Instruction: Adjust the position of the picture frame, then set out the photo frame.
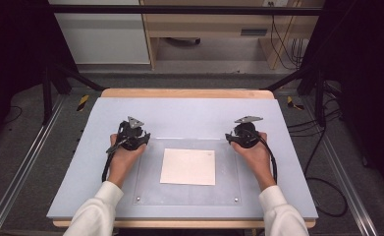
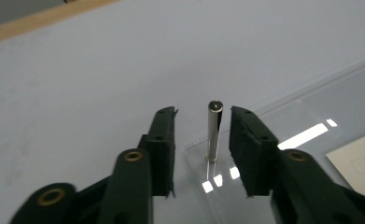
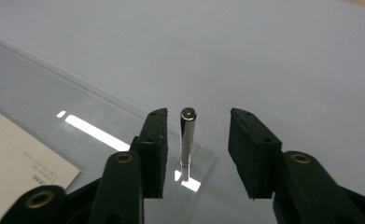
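Note:
A clear acrylic plate [image 1: 150,187] lies on a pale blue mat [image 1: 189,113], with a white paper sheet [image 1: 188,166] under it. A thin metal pin [image 2: 214,130] stands upright at one far corner of the plate, between the jaws of my left gripper [image 2: 203,112]; a gap shows on each side of it. Another upright pin [image 3: 187,137] stands at the other far corner, between the jaws of my right gripper [image 3: 199,112], closer to the left pad and not touched. In the high view, the left gripper [image 1: 129,135] and right gripper [image 1: 246,133] sit at those far corners.
Two small pins [image 1: 138,199] [image 1: 236,199] mark the plate's near corners. The mat covers a wooden table [image 1: 184,93] framed by dark metal posts. Cables lie on the floor at the right [image 1: 327,196]. White sleeves enter from the bottom edge.

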Available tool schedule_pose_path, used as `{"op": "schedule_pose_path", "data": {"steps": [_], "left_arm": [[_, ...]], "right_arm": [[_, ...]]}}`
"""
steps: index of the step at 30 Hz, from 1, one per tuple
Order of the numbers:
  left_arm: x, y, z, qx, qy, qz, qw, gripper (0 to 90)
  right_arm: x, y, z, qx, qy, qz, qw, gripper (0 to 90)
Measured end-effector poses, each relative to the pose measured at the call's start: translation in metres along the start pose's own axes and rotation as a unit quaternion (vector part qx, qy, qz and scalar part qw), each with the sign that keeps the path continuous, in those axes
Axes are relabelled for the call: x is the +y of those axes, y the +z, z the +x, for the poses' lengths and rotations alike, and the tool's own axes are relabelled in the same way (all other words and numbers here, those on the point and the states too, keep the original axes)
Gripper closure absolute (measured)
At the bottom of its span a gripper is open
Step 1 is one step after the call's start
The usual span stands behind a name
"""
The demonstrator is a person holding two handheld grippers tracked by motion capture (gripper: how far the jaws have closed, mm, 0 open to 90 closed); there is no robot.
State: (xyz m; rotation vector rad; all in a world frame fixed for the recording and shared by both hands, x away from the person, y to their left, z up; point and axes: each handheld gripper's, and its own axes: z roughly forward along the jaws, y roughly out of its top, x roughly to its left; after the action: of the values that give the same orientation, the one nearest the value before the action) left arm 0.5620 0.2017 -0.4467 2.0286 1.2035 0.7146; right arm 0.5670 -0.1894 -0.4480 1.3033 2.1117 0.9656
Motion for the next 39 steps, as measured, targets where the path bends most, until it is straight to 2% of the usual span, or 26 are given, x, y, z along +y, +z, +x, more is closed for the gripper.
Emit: {"op": "schedule_pose_path", "data": {"steps": [1, 2, 3, 4, 5, 6, 7, 8, 10, 11, 12, 13, 16, 17, 18, 19, 21, 22, 23, 24, 27, 28, 30, 31, 34, 39], "left_arm": [[0.000, -0.002, -0.001, 0.004, -0.001, -0.006, 1.0000, 53.2], [-0.001, -0.003, -0.002, 0.002, -0.005, -0.014, 0.9999, 45.1], [-0.002, -0.003, -0.003, 0.003, -0.009, -0.019, 0.9998, 40.9], [-0.003, -0.004, -0.003, 0.002, -0.009, -0.022, 0.9997, 40.9], [-0.004, -0.005, -0.005, 0.005, -0.007, -0.028, 0.9996, 39.0], [-0.005, -0.005, -0.006, 0.010, -0.009, -0.033, 0.9994, 29.4], [-0.005, -0.006, -0.007, 0.009, -0.009, -0.033, 0.9994, 29.4], [-0.006, -0.007, -0.007, 0.005, -0.014, -0.042, 0.9990, 20.5], [-0.006, -0.010, -0.008, 0.000, -0.018, -0.053, 0.9984, 16.7], [-0.007, -0.011, -0.008, -0.006, -0.020, -0.058, 0.9981, 13.9], [-0.007, -0.013, -0.009, -0.010, -0.021, -0.062, 0.9978, 8.2], [-0.008, -0.014, -0.009, -0.011, -0.017, -0.067, 0.9975, 8.2], [-0.010, -0.017, -0.009, -0.018, -0.013, -0.077, 0.9968, 7.8], [-0.010, -0.016, -0.008, -0.018, -0.013, -0.076, 0.9969, 13.1], [-0.010, -0.015, -0.008, -0.016, -0.014, -0.075, 0.9969, 13.1], [-0.011, -0.013, -0.007, -0.015, -0.019, -0.075, 0.9969, 17.1], [-0.011, -0.010, -0.005, -0.012, -0.025, -0.068, 0.9973, 21.9], [-0.011, -0.008, -0.004, -0.008, -0.028, -0.067, 0.9973, 30.3], [-0.011, -0.007, -0.003, -0.007, -0.036, -0.067, 0.9971, 34.3], [-0.011, -0.005, -0.003, -0.010, -0.040, -0.068, 0.9968, 44.3], [-0.010, -0.001, -0.003, -0.005, -0.035, -0.062, 0.9974, 49.3], [-0.010, 0.000, -0.002, -0.003, -0.035, -0.059, 0.9976, 56.1], [-0.010, 0.001, -0.002, 0.004, -0.035, -0.060, 0.9976, 61.0], [-0.011, 0.001, -0.002, 0.007, -0.035, -0.060, 0.9975, 68.6], [-0.010, 0.002, -0.001, 0.004, -0.042, -0.062, 0.9971, 71.8], [-0.008, 0.002, -0.006, 0.001, -0.033, -0.061, 0.9976, 83.4]], "right_arm": [[0.000, 0.000, 0.000, 0.000, 0.000, 0.000, 1.0000, 48.0], [-0.001, -0.006, 0.003, -0.008, -0.005, -0.019, 0.9998, 41.5], [-0.002, -0.008, 0.004, -0.010, -0.010, -0.024, 0.9996, 37.7], [-0.002, -0.008, 0.004, -0.010, -0.010, -0.024, 0.9996, 37.7], [-0.003, -0.010, 0.006, -0.016, -0.014, -0.031, 0.9993, 33.4], [-0.004, -0.012, 0.009, -0.023, -0.023, -0.043, 0.9986, 26.1], [-0.004, -0.012, 0.009, -0.023, -0.023, -0.043, 0.9986, 26.1], [-0.006, -0.014, 0.010, -0.026, -0.026, -0.056, 0.9977, 20.9], [-0.006, -0.015, 0.011, -0.018, -0.019, -0.063, 0.9977, 18.3], [-0.007, -0.016, 0.011, -0.015, -0.021, -0.067, 0.9974, 18.7], [-0.008, -0.016, 0.014, -0.015, -0.037, -0.069, 0.9968, 24.5], [-0.008, -0.016, 0.014, -0.015, -0.037, -0.069, 0.9968, 24.5], [-0.008, -0.015, 0.017, -0.033, -0.049, -0.071, 0.9957, 44.4], [-0.008, -0.013, 0.019, -0.032, -0.046, -0.066, 0.9963, 52.4], [-0.008, -0.013, 0.019, -0.032, -0.046, -0.066, 0.9963, 52.4], [-0.008, -0.011, 0.019, -0.034, -0.045, -0.062, 0.9965, 57.6], [-0.008, -0.006, 0.019, -0.031, -0.037, -0.053, 0.9974, 60.5], [-0.009, -0.004, 0.018, -0.030, -0.037, -0.050, 0.9976, 64.3], [-0.009, -0.002, 0.018, -0.033, -0.035, -0.048, 0.9977, 65.7], [-0.009, -0.001, 0.017, -0.029, -0.029, -0.050, 0.9979, 70.3], [-0.009, 0.000, 0.016, -0.027, -0.027, -0.050, 0.9980, 72.7], [-0.008, 0.000, 0.016, -0.028, -0.030, -0.048, 0.9980, 75.4], [-0.009, 0.001, 0.015, -0.026, -0.025, -0.049, 0.9981, 77.7], [-0.008, 0.001, 0.015, -0.027, -0.026, -0.049, 0.9981, 80.2], [-0.008, 0.001, 0.014, -0.024, -0.023, -0.050, 0.9982, 82.1], [-0.007, 0.001, 0.013, -0.018, -0.010, -0.048, 0.9986, 84.5]]}}
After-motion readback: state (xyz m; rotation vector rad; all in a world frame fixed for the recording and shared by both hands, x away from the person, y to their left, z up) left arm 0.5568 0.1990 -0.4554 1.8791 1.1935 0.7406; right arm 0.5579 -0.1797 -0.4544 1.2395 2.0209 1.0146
